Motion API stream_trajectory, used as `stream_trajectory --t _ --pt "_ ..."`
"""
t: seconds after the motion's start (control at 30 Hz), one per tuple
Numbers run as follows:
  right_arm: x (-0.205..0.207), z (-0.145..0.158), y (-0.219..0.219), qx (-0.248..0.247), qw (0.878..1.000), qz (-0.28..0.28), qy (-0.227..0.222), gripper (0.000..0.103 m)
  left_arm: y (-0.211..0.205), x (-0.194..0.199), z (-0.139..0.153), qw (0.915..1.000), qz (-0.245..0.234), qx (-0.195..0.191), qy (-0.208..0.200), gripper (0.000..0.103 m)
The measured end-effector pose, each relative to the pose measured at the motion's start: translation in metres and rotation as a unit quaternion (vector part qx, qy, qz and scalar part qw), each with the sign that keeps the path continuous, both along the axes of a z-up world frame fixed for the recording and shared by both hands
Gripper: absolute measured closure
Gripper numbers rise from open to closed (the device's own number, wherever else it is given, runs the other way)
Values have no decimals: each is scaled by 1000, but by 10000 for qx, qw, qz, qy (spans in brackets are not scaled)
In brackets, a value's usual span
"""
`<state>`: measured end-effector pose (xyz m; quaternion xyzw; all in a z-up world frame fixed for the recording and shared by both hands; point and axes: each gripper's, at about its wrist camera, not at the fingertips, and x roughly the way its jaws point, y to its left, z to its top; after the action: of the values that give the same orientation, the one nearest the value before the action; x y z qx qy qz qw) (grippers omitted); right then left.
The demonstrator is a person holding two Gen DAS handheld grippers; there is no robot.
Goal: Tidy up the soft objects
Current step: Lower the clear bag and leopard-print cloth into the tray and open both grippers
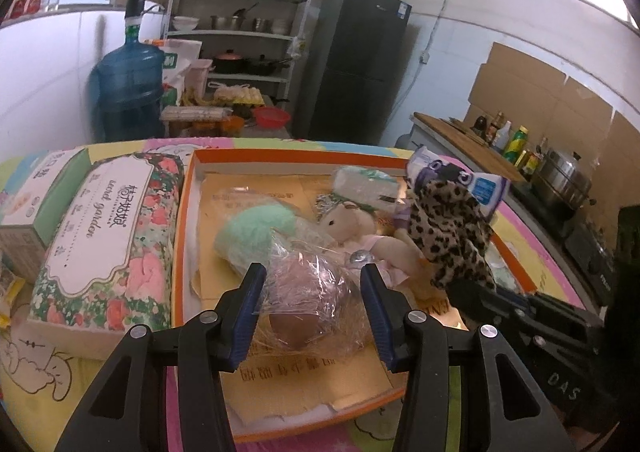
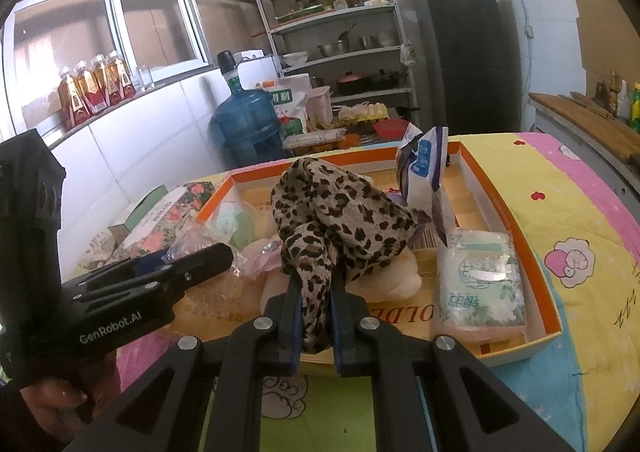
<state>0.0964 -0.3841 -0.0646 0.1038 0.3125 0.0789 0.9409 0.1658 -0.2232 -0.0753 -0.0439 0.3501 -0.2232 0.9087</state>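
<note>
Clamping a leopard-print cloth [image 2: 320, 220] between right gripper [image 2: 316, 316] jaws, pinching its lower end, the rest bunching upward over the orange-rimmed tray [image 2: 516, 208]. Spreading wide on the left gripper [image 1: 314, 312], jaws released, straddling a clear plastic bag [image 1: 316, 292] with a brownish item inside without visibly pressing it; bag lying at the near end of the tray.

Showing the same cloth [image 1: 452, 228] in the left wrist view, hanging above the tray's right side over the right gripper [image 1: 480, 300].

Lying inside the tray, behind the bag: a mint-green fluffy item [image 1: 256, 232] toward the left, a cream plush toy [image 1: 360, 228] at the middle, a wrapped tissue pack [image 1: 368, 182] toward the far side. Standing on end at the tray's far right corner: a blue-and-white packet [image 2: 424, 172]. Resting against the tray's near right wall: a green-printed soft pack [image 2: 480, 284].

Sitting just outside the tray's left wall: a floral tissue box [image 1: 104, 236], with a green box [image 1: 36, 204] beyond it. Covering the table under the tray: a cartoon-print cloth [image 2: 580, 244].
</note>
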Motion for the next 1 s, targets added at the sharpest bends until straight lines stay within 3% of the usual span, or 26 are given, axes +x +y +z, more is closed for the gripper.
stream_trajectory --t 0.23,0.53,0.63,0.8,1.0 --pt "4 -4 1 -66 9999 -33 143 91 -3 0 0 10000 -69 16 -48 52" --pt "1 -6 -1 11 9998 -72 160 87 -2 -2 -1 9999 -98 54 37 42" --pt "-2 -6 -4 73 9998 -78 151 80 1 -6 1 9999 -93 65 -38 41" --pt "-7 -4 -3 30 9999 -105 110 57 3 -15 8 9997 -33 112 -221 41" --pt "-13 0 -2 -1 9999 -155 74 54 11 -24 14 9994 45 94 -319 41"
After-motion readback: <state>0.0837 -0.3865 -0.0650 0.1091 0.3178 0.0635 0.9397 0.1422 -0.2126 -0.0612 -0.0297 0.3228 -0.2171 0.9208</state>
